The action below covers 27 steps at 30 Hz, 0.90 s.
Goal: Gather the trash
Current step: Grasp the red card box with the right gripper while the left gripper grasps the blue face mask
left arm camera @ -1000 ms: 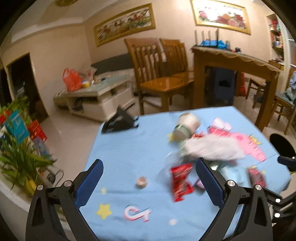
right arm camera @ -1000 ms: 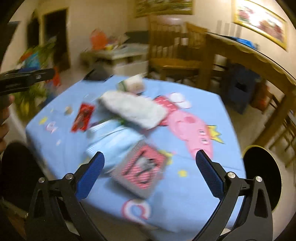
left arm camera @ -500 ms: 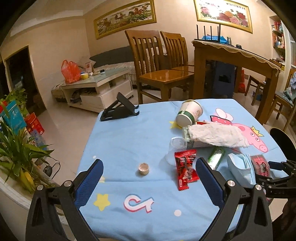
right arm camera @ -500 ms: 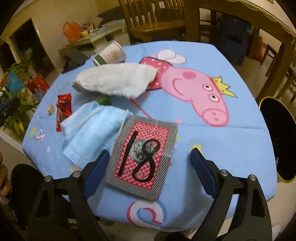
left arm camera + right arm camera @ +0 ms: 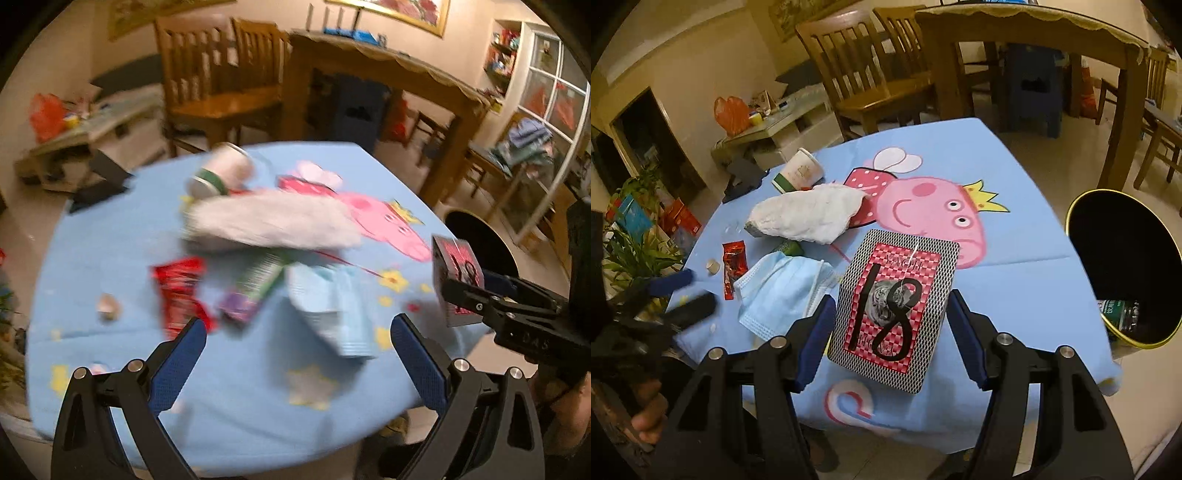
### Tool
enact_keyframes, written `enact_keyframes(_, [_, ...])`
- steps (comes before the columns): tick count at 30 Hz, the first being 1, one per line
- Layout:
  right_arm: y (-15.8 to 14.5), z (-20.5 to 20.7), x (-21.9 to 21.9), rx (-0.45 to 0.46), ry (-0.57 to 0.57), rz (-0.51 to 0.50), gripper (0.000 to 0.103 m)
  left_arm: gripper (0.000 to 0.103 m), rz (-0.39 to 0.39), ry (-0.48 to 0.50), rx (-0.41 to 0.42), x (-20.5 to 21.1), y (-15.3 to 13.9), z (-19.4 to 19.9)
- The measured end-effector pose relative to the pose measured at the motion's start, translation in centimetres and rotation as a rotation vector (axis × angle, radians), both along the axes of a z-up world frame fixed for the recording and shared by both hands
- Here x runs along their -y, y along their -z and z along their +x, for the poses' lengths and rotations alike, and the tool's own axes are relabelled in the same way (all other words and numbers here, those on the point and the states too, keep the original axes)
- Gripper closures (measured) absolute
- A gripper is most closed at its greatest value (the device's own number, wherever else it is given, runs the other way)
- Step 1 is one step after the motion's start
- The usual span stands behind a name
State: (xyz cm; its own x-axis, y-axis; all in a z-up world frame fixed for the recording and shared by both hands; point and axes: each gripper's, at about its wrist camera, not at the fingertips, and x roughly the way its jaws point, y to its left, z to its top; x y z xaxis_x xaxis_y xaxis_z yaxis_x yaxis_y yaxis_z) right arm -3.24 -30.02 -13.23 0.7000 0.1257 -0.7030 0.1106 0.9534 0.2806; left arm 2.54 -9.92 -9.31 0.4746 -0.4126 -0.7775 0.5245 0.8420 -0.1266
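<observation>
My right gripper (image 5: 892, 315) is shut on a red and grey card box (image 5: 895, 308) marked 18 and holds it above the near edge of the blue tablecloth (image 5: 1015, 236). The box also shows in the left wrist view (image 5: 458, 273), lifted at the right. My left gripper (image 5: 295, 343) is open and empty over the near part of the table. On the cloth lie a blue face mask (image 5: 783, 288), a white crumpled tissue (image 5: 809, 214), a red wrapper (image 5: 733, 264), a tipped paper cup (image 5: 799, 171), a green packet (image 5: 258, 284) and a small cap (image 5: 711, 266).
A black bin with a yellow rim (image 5: 1126, 266) stands on the floor right of the table, with a green item inside. A black phone stand (image 5: 744, 177) sits at the table's far left corner. Wooden chairs (image 5: 871, 85) and a wooden table stand behind. Plants are at the left.
My right gripper has closed on the card box and lifted it off the cloth. My left gripper has swung right and closer to the table; its view is blurred.
</observation>
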Motion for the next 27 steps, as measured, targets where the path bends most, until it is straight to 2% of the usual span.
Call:
enact_keyframes(2, [0.0, -0.8, 0.4, 0.017, -0.002, 0.01, 0.041, 0.011, -0.006, 0.018, -0.03, 1.4, 0.6, 0.1])
enact_keyframes(3, [0.0, -1.0, 0.7, 0.027, -0.002, 0.016, 0.041, 0.024, -0.005, 0.032, -0.049, 2.3, 1.0, 0.2])
enact_keyframes(4, [0.1, -1.2, 1.0, 0.035, 0.001, 0.023, 0.041, 0.044, 0.002, 0.041, -0.064, 2.8, 1.3, 0.4])
enact_keyframes(5, [0.1, -1.3, 1.2, 0.042, 0.003, 0.03, 0.041, 0.057, 0.014, 0.052, -0.092, 3.5, 1.9, 0.7])
enact_keyframes(6, [0.1, -1.3, 1.4, 0.047, 0.003, 0.036, 0.041, 0.085, 0.018, 0.057, -0.112, 3.9, 2.3, 0.9])
enact_keyframes(7, [0.2, -1.5, 1.7, 0.056, 0.006, 0.043, 0.041, 0.089, 0.027, 0.062, -0.138, 4.4, 3.0, 1.2])
enact_keyframes(9, [0.2, -1.8, 2.3, 0.075, 0.016, 0.051, 0.041, 0.092, 0.06, 0.029, -0.122, 4.6, 3.5, 1.4])
enact_keyframes(11, [0.1, -2.1, 2.7, 0.091, 0.026, 0.057, 0.041, 0.093, 0.05, -0.001, -0.106, 4.1, 3.0, 1.5])
enact_keyframes(14, [-0.5, -2.7, 3.4, 0.131, 0.038, 0.063, 0.041, 0.094, -0.039, -0.017, -0.064, 2.5, 0.4, 1.4])
enact_keyframes(18, [-1.6, -3.4, 3.6, 0.19, 0.04, 0.059, 0.041, 0.094, -0.216, 0.008, 0.006, -0.1, -4.7, 0.5])
enact_keyframes(20, [-1.8, -3.4, 3.8, 0.2, 0.042, 0.066, 0.041, 0.093, -0.256, 0.014, 0.024, -0.7, -6.0, 0.3])
enact_keyframes(22, [-1.0, -2.8, 4.0, 0.155, 0.045, 0.068, 0.041, 0.093, -0.24, 0.008, 0.041, -0.6, -6.2, 0.4])
enact_keyframes(24, [-0.2, -2.4, 4.1, 0.105, 0.058, 0.074, 0.041, 0.093, -0.177, -0.001, 0.033, 0.6, -4.9, 0.3])
enact_keyframes(27, [-0.3, -2.5, 4.7, 0.095, 0.081, 0.078, 0.041, 0.093, -0.111, 0.033, 0.015, 3.0, -3.5, -0.1])
